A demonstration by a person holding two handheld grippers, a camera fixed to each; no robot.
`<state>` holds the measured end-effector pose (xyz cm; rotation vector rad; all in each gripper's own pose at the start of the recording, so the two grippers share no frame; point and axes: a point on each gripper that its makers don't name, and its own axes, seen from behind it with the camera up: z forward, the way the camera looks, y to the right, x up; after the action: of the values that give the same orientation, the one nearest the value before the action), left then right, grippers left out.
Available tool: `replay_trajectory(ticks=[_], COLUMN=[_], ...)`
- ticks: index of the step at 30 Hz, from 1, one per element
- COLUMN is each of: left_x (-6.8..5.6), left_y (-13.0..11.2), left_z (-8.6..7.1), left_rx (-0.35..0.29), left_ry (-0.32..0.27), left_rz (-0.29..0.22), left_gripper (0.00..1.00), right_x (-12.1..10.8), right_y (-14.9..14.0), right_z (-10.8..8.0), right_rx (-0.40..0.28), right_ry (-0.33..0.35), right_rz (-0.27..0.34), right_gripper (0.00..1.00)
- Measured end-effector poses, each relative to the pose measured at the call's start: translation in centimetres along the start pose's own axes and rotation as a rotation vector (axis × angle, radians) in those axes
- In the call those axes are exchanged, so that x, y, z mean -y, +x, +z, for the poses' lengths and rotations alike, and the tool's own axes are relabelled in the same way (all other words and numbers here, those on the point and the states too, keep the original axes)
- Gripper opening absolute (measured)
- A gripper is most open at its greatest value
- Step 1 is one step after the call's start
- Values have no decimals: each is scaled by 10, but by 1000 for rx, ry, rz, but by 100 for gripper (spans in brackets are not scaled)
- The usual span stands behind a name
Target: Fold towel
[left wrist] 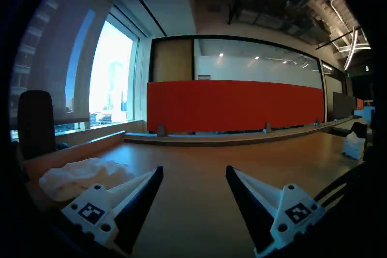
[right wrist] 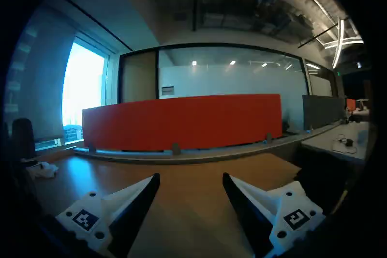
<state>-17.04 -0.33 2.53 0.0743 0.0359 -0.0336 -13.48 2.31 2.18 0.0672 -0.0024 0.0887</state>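
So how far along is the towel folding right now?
Nothing looks done: the white towel lies crumpled on the desk. Nothing is in hand: the left gripper and right gripper are both open over bare wood. Grasping, spreading and folding all remain.

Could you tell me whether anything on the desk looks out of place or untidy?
The white towel lies crumpled in a heap on the desk near the window, rather than flat. Nothing looks spilled or damaged.
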Motion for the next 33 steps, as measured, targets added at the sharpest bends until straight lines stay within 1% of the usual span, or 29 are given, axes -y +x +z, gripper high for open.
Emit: replay_trajectory(ticks=[3,9,14,20,26,33], left_x=[0,0,1,1,1,0], left_y=[0,0,0,-1,-1,-1], left_z=[0,0,0,0,0,0], left_rx=[0,0,0,0,0,0], left_ry=[0,0,0,0,0,0], left_rz=[0,0,0,0,0,0], left_gripper=[96,96,96,96,96,96], right_x=[1,-9,-15,-7,-5,-2], right_y=[-10,-28,-32,-41,-56,-55], right_z=[0,4,8,8,6,4], right_rx=[2,22,19,23,44,20], right_ry=[6,-32,-60,-39,-35,-31], right_rz=[-4,0,10,16,-4,-23], right_gripper=[100,100,100,100,100,100])
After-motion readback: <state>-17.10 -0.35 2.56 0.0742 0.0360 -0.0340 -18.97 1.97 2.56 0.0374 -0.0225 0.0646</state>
